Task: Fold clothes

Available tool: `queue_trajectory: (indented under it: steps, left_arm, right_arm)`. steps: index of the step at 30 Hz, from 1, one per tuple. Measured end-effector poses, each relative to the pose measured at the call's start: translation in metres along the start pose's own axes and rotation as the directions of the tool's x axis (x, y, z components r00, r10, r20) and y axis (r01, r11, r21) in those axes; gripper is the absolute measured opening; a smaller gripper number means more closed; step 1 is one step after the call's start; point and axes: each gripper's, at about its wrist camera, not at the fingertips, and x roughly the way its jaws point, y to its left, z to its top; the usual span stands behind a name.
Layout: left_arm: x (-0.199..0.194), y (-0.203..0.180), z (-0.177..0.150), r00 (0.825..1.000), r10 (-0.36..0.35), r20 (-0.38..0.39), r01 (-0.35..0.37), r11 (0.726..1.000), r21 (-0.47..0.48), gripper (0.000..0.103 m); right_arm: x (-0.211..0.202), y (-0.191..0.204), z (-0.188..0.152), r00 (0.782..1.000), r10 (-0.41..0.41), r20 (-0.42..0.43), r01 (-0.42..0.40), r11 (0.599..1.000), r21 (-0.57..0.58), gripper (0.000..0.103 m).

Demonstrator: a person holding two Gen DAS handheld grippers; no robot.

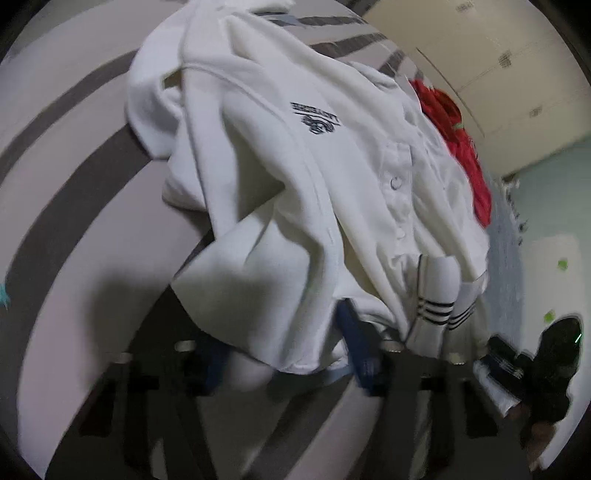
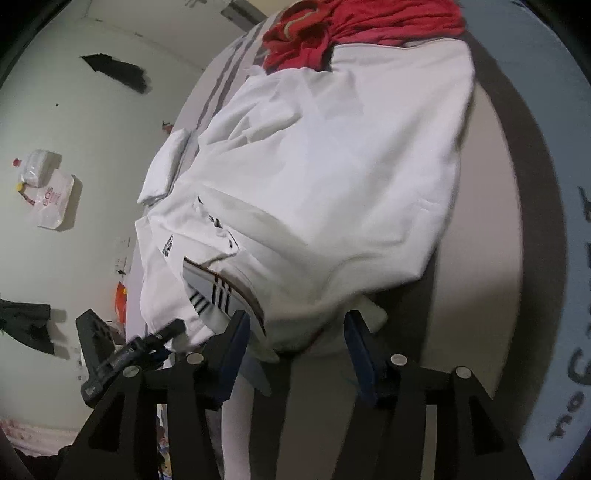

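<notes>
A white polo shirt (image 1: 295, 177) with a dark chest logo, buttons and black-striped trim lies crumpled on the striped bed sheet (image 1: 55, 166). Its near hem falls between the blue fingers (image 1: 356, 347) of my left gripper (image 1: 280, 336), whose pads stand apart from the cloth. In the right wrist view the same shirt (image 2: 332, 166) spreads wide. Its lower edge drapes between the parted fingers (image 2: 232, 354) of my right gripper (image 2: 295, 321), with nothing pressed. The left gripper (image 2: 162, 339) shows there at the shirt's striped corner.
A red garment (image 2: 351, 29) is bunched at the far end of the bed beyond the shirt, also seen as red cloth (image 1: 461, 147). On the floor to the left lie a plastic bag (image 2: 51, 199), a bottle (image 2: 35, 170) and dark cloth (image 2: 118, 72). A lettered blue mat (image 2: 569, 332) lies right.
</notes>
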Motion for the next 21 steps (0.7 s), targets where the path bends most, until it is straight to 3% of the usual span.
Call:
queue_trajectory:
  steps: [3,4,5,7,15,18,21]
  left_arm:
    - [-0.001,-0.002,0.006,1.000,-0.020,0.000,0.020,0.999,0.031,0.017]
    - [-0.004,-0.004,0.008,1.000,-0.024,0.005,0.023,0.998,0.050,0.013]
    - [-0.007,-0.006,0.011,1.000,-0.027,0.010,0.026,0.997,0.071,0.011]
    - [-0.019,-0.010,0.019,0.999,-0.042,0.030,0.039,0.993,0.110,0.009]
    - [-0.121,-0.010,0.059,0.986,-0.112,0.126,0.082,0.972,0.221,0.008]
    - [-0.160,-0.011,0.058,0.988,-0.113,0.106,0.077,0.952,0.296,0.007]
    - [-0.193,-0.016,0.043,0.995,-0.093,0.033,0.074,0.922,0.380,0.007]
  right_arm:
    - [0.010,0.005,0.009,1.000,-0.021,0.018,0.021,1.000,-0.017,0.050]
    - [0.010,0.005,0.011,0.999,-0.030,0.029,0.031,0.999,-0.024,0.044]
    - [0.010,0.006,0.014,0.998,-0.039,0.040,0.040,0.999,-0.030,0.025]
    - [0.009,0.008,0.019,0.996,-0.056,0.062,0.059,0.997,-0.043,0.006]
    - [-0.058,0.016,0.017,0.981,-0.051,0.188,0.061,0.997,-0.051,0.004]
    - [-0.089,0.020,-0.005,0.979,-0.064,0.194,0.073,0.997,-0.040,0.004]
    - [-0.122,0.023,-0.036,0.979,-0.072,0.189,0.077,0.997,-0.019,0.004]
